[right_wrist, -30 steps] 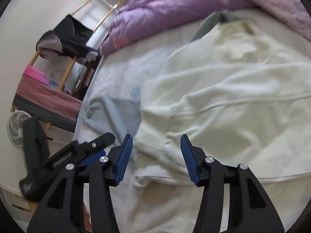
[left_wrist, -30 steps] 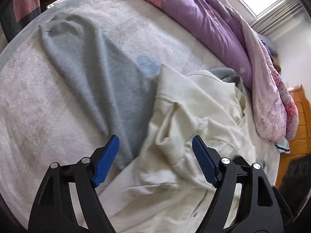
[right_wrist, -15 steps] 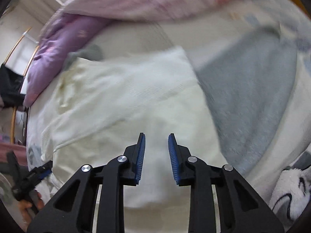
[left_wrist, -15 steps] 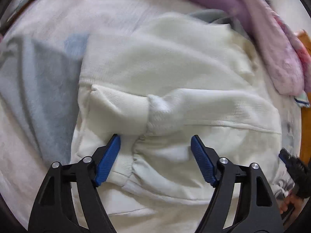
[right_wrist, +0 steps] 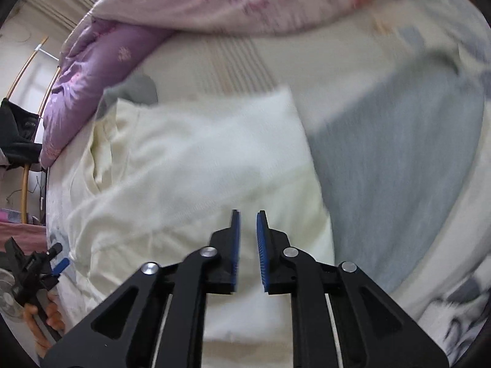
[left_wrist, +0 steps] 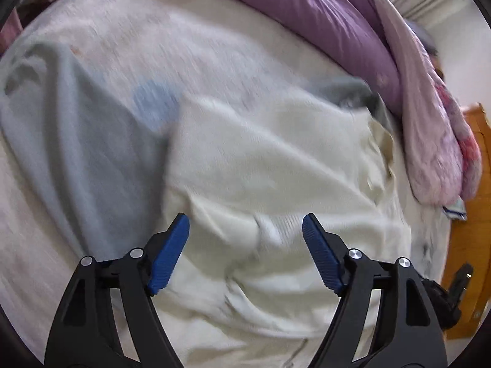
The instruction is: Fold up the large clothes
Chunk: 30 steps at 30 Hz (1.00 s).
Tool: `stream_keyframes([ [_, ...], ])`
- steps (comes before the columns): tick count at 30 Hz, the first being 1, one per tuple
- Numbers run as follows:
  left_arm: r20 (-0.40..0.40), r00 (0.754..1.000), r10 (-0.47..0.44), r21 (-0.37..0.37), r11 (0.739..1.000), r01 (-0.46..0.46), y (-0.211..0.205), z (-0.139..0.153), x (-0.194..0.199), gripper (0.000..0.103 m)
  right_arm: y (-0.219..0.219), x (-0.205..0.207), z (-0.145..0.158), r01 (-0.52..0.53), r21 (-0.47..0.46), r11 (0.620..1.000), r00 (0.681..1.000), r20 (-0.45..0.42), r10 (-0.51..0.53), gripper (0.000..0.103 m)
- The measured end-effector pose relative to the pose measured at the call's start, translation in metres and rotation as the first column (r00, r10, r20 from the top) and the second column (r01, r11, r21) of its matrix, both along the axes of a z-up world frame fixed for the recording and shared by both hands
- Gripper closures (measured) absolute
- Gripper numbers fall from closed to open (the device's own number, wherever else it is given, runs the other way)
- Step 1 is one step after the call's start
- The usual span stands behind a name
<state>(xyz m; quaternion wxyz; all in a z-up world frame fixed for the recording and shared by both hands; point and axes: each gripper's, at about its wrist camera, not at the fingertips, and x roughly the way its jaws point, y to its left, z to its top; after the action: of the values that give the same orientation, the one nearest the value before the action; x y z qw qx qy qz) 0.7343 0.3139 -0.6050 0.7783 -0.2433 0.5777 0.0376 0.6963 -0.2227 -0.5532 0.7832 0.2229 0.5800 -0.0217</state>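
A cream knit garment [left_wrist: 276, 168] lies partly folded on the bed, with a sleeve cuff [left_wrist: 270, 230] across its near part. It also shows in the right wrist view [right_wrist: 199, 168]. A grey garment [left_wrist: 79, 153] lies flat to its left, and shows in the right wrist view [right_wrist: 399, 159] to its right. My left gripper [left_wrist: 245, 230] is open and empty, just above the cuff. My right gripper [right_wrist: 247, 217] has its jaws nearly closed with a narrow gap, holding nothing, above the cream garment's edge. The left gripper also shows at the lower left of the right wrist view [right_wrist: 33, 266].
A purple and pink quilt [left_wrist: 383, 46] is bunched along the far side of the bed. A wooden bed frame [left_wrist: 469, 214] stands at the right. A chair with dark clothes [right_wrist: 15, 128] and a fan [right_wrist: 9, 291] stand beside the bed.
My right gripper has closed from wide open to a narrow gap and swung over the cream garment. My left gripper stays open; its view has shifted over the garment.
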Motion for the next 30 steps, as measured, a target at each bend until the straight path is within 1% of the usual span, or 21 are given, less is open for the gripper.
stream_keyframes([
  [1,-0.005,1.0,0.014,0.023,1.0,-0.014,0.009,0.0,0.01,0.026,-0.003,0.009,0.002,0.002,-0.016,1.0,1.0,0.002,-0.002,0.083],
  [2,-0.013,0.999,0.029,0.042,0.999,-0.028,0.015,0.0,0.018,0.026,-0.008,0.016,0.001,0.007,-0.023,1.0,1.0,0.003,-0.006,0.078],
  [4,-0.02,0.999,0.047,0.064,0.997,-0.045,0.024,-0.003,0.034,0.025,-0.014,0.032,0.002,0.004,-0.035,0.999,1.0,0.009,-0.004,0.074],
  [6,-0.044,0.997,0.066,0.093,0.994,-0.061,0.034,-0.013,0.05,0.025,-0.019,0.048,-0.002,0.022,-0.043,0.999,1.0,0.001,-0.022,0.064],
  [9,-0.084,0.994,0.075,0.105,0.992,-0.066,0.04,-0.027,0.075,0.025,-0.024,0.068,-0.011,0.041,-0.054,0.998,0.999,-0.022,-0.042,0.063],
  [11,-0.099,0.994,0.056,0.121,0.992,-0.044,0.04,-0.035,0.088,0.025,-0.03,0.079,-0.018,0.047,-0.074,0.996,0.997,-0.049,-0.051,0.06],
  [13,-0.118,0.992,0.042,0.151,0.988,-0.024,0.041,-0.042,0.101,0.025,-0.034,0.092,-0.024,0.057,-0.08,0.995,0.997,-0.054,-0.061,0.059],
  [15,-0.127,0.992,0.017,0.157,0.988,0.003,0.038,-0.049,0.111,0.025,-0.039,0.101,-0.029,0.071,-0.089,0.994,0.995,-0.064,-0.077,0.058],
  [17,-0.123,0.992,0.009,0.169,0.986,0.012,0.036,-0.052,0.118,0.025,-0.042,0.109,-0.036,0.065,-0.074,0.995,0.994,-0.078,-0.071,0.057],
  [18,-0.131,0.991,-0.002,0.172,0.985,0.025,0.034,-0.056,0.122,0.025,-0.043,0.113,-0.038,0.066,-0.085,0.994,0.994,-0.082,-0.073,0.057],
  [19,-0.137,0.991,-0.008,0.181,0.983,0.033,0.033,-0.058,0.125,0.025,-0.044,0.116,-0.04,0.072,-0.118,0.99,0.993,-0.082,-0.082,0.057],
  [20,-0.14,0.99,-0.017,0.189,0.981,0.044,0.029,-0.061,0.13,0.025,-0.046,0.12,-0.044,0.073,-0.123,0.99,0.993,-0.083,-0.084,0.056],
  [23,-0.152,0.987,-0.041,0.211,0.975,0.073,0.023,-0.067,0.138,0.026,-0.047,0.125,-0.063,0.069,-0.046,0.997,0.989,-0.131,-0.074,0.056],
  [24,-0.153,0.987,-0.045,0.22,0.972,0.078,0.022,-0.067,0.14,0.026,-0.045,0.126,-0.068,0.058,-0.057,0.997,0.988,-0.141,-0.066,0.058],
  [25,-0.154,0.987,-0.048,0.224,0.971,0.082,0.018,-0.068,0.143,0.027,-0.041,0.127,-0.068,0.038,-0.081,0.996,0.99,-0.132,-0.049,0.06],
  [26,-0.155,0.986,-0.056,0.232,0.968,0.092,0.016,-0.068,0.145,0.033,-0.037,0.127,-0.067,0.018,-0.098,0.995,0.992,-0.123,-0.03,0.065],
  [27,-0.154,0.986,-0.059,0.242,0.965,0.096,0.014,-0.068,0.146,0.036,-0.034,0.128,-0.067,0.007,-0.108,0.994,0.992,-0.123,-0.02,0.069],
  [30,-0.149,0.985,-0.085,0.254,0.96,0.121,0.005,-0.068,0.15,0.054,-0.031,0.128,-0.068,-0.017,-0.138,0.99,0.993,-0.116,0.001,0.074],
])
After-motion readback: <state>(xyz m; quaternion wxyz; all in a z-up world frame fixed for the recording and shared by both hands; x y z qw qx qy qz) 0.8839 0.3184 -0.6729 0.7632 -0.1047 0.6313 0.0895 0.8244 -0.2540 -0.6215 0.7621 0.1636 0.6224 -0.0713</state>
